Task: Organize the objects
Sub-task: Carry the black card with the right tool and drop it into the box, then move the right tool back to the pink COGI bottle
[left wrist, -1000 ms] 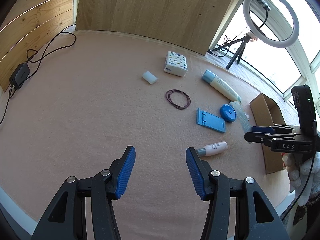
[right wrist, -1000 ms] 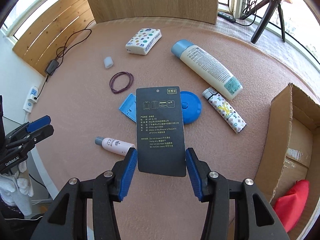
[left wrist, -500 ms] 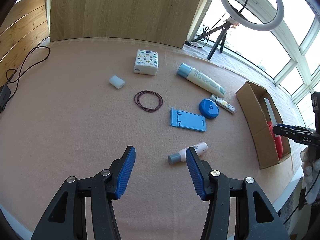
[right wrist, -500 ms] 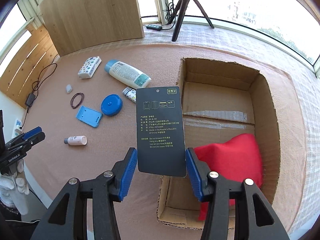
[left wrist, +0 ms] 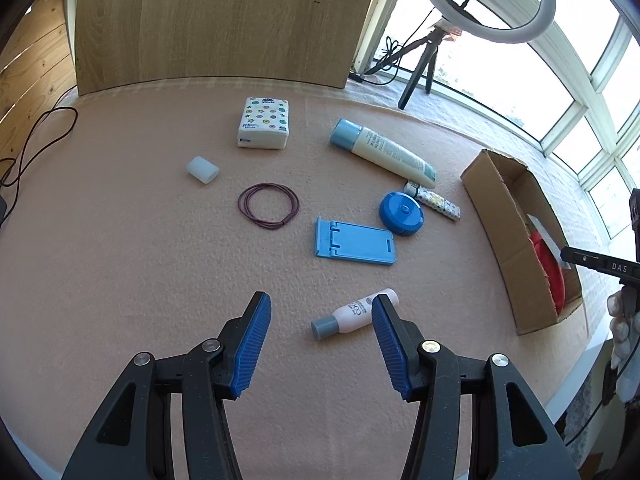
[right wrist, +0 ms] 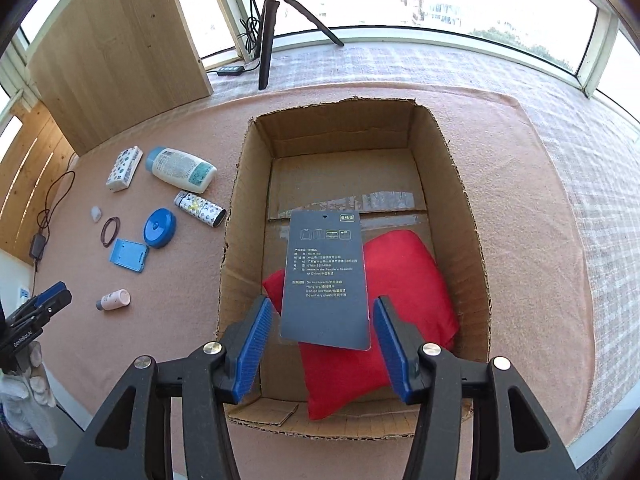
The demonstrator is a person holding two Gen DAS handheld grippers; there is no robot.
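Note:
My right gripper [right wrist: 322,320] hangs open over the cardboard box [right wrist: 452,152]. A dark printed card [right wrist: 326,280] sits tilted between its fingers with a gap on each side, above the red pouch [right wrist: 404,300] in the box. My left gripper [left wrist: 320,320] is open low over the pink mat, and a small pink bottle [left wrist: 356,314] lies just ahead of its right finger. On the mat lie a blue phone stand [left wrist: 354,242], a blue round case [left wrist: 401,213], a patterned tube [left wrist: 436,204], a lotion tube [left wrist: 384,152], a tissue pack [left wrist: 264,122], hair bands [left wrist: 268,205] and a small white piece [left wrist: 203,169].
A wooden panel [left wrist: 220,20] stands at the back of the mat. A ring light on a tripod [left wrist: 424,64] stands by the windows. A black cable [left wrist: 40,136] runs along the left side. The mat's near edge drops off beside the box.
My right gripper carried the card from above the mat to over the box; the card now sits lower, tilted and clear of the fingers. My left gripper swung right, nearer the pink bottle.

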